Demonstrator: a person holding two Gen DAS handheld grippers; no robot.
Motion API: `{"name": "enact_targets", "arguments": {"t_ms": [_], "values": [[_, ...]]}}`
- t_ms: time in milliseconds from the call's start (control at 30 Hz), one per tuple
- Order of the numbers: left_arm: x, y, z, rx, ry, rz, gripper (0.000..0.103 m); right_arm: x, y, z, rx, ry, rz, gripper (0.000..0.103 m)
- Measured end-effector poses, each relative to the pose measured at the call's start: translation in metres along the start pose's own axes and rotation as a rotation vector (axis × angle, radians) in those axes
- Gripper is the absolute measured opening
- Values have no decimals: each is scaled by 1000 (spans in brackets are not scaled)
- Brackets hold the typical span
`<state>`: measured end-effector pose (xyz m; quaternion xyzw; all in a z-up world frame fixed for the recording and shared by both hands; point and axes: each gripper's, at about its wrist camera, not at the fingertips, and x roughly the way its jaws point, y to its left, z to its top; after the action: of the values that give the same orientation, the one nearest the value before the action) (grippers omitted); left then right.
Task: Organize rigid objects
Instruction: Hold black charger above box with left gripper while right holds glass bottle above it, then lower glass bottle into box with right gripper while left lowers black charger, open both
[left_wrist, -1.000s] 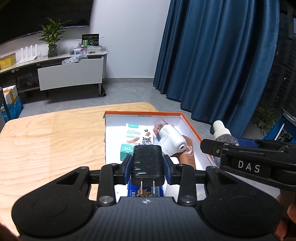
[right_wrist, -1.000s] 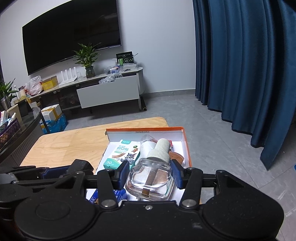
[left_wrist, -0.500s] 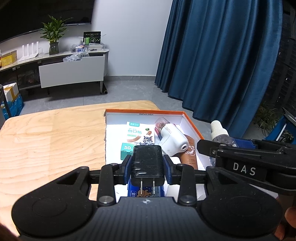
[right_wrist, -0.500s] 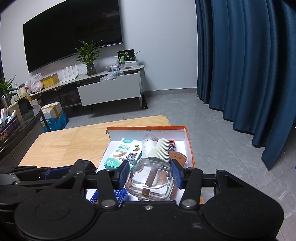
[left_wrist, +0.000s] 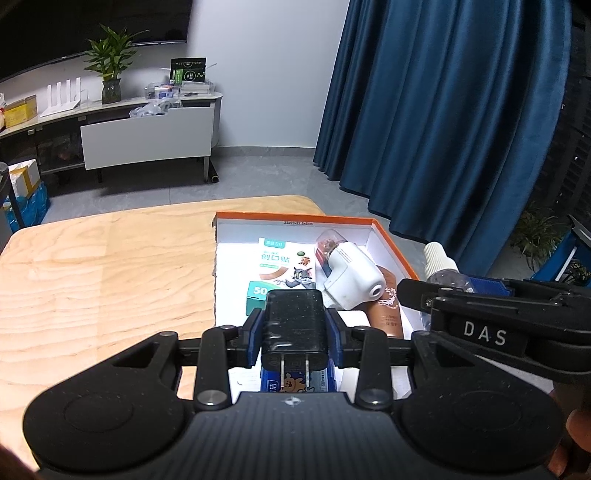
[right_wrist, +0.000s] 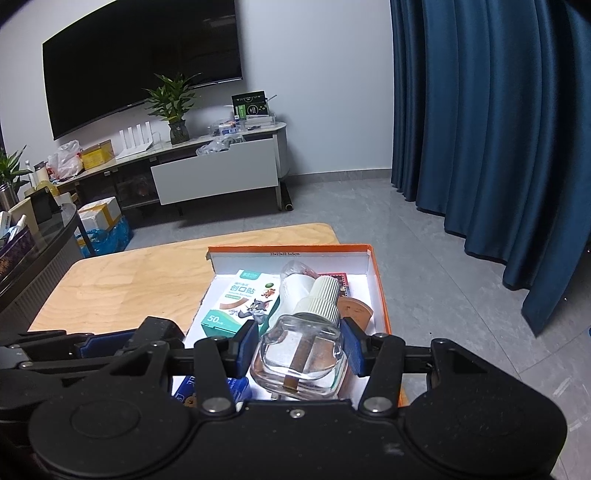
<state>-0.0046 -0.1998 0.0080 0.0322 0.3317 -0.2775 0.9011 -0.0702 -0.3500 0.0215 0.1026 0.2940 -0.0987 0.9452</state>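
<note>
A: Blue curtains hang at the right of the left wrist view, with a low TV cabinet at the far wall and a pale wooden desk in front. What do the left tongs hold?

B: They are clamped on a black plug adapter, blue pads pressed to both its sides, its two prongs pointing back at the camera. It hangs over the near end of the orange-rimmed box on the desk.

A: And inside the box?

B: A teal plaster packet, a white handheld device lying on its side, a brown tube beside it, and a blue packet under the adapter. The right tongs reach in from the right, a white ribbed cap showing above them.

A: Now the right wrist view.

B: Same room: a dark television on the wall, a potted plant on the cabinet, grey floor right of the desk. The right tongs stand partly apart but gripping a clear glass bottle with a white ribbed cap, a pad on each side. It hangs above the box, tilted away from the camera.

A: Is the other tool visible?

B: Yes, the left tongs show at the lower left, just beside the box; from here I cannot tell their grip.
</note>
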Motion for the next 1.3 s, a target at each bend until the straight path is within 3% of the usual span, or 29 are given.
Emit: {"name": "enact_targets", "arguments": {"t_ms": [933,1000,1067,1300], "values": [[9,3,0,0,14,-3,37,23,-2,0,-1,37,-7,59],[11,3,1,-2,17,-1,37,25,-2,0,-1,41,-10,62],[12,3,0,-2,19,-1,37,24,-4,0,14,21,-9,71],[20,0,1,3,34,-10,37,3,-19,2,55,-47,-45,74]]}}
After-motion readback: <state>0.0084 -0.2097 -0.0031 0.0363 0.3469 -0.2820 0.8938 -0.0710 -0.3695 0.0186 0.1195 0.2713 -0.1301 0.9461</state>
